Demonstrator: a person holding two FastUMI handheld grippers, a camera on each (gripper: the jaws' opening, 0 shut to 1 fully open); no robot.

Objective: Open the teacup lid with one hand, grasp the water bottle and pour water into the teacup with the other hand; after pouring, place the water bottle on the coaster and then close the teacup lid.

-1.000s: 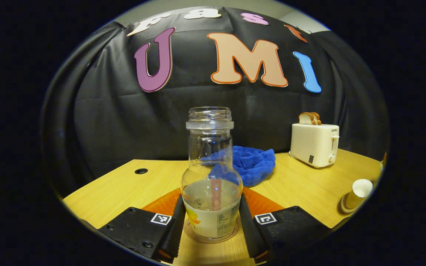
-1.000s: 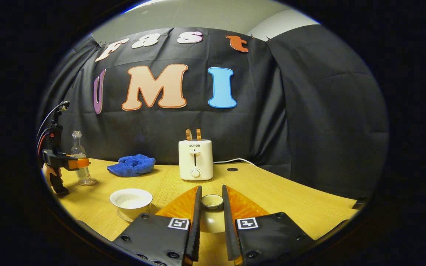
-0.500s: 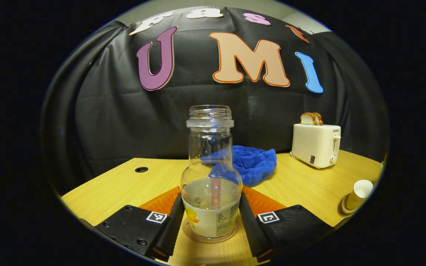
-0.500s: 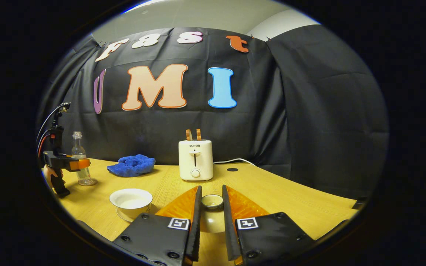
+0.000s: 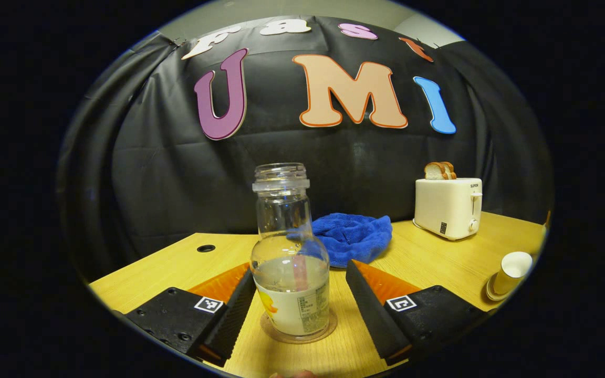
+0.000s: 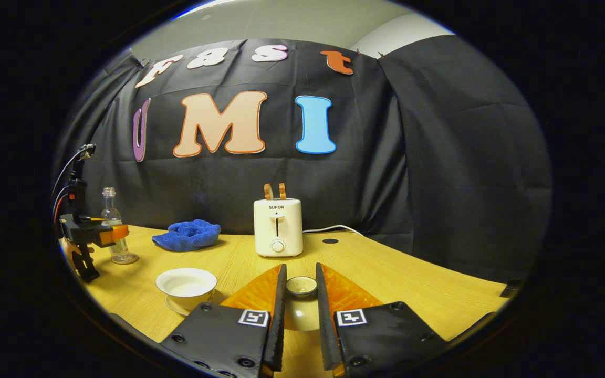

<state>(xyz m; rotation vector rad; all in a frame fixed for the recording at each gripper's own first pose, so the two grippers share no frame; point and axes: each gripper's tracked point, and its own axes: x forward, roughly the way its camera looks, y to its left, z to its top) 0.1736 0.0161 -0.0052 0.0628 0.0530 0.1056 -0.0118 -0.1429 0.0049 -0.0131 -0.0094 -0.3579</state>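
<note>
The water bottle [image 5: 290, 262] stands upright on its round coaster [image 5: 298, 333] on the worktop [image 5: 428, 262], between the fingers of the left claw [image 5: 302, 310], which is spread wide with a gap on both sides, touching nothing. The bottle looks like clear glass, uncapped, about a third full: fairly heavy for its size, stiff, smooth and likely slippery, breakable if knocked. Its round lower body, where the label sits, is probably the best place to grip it; the narrow neck would tip more easily.

The teacup lid [image 6: 301, 304] is clamped between the fingers of the right claw [image 6: 299, 315], its knob pointing forward, held just off the worktop to the right of the open teacup [image 6: 186, 286]. The lid is likely porcelain: light, rigid, glazed and easily chipped. The teacup on its saucer [image 6: 176, 306] sits well apart from the bottle.
</note>
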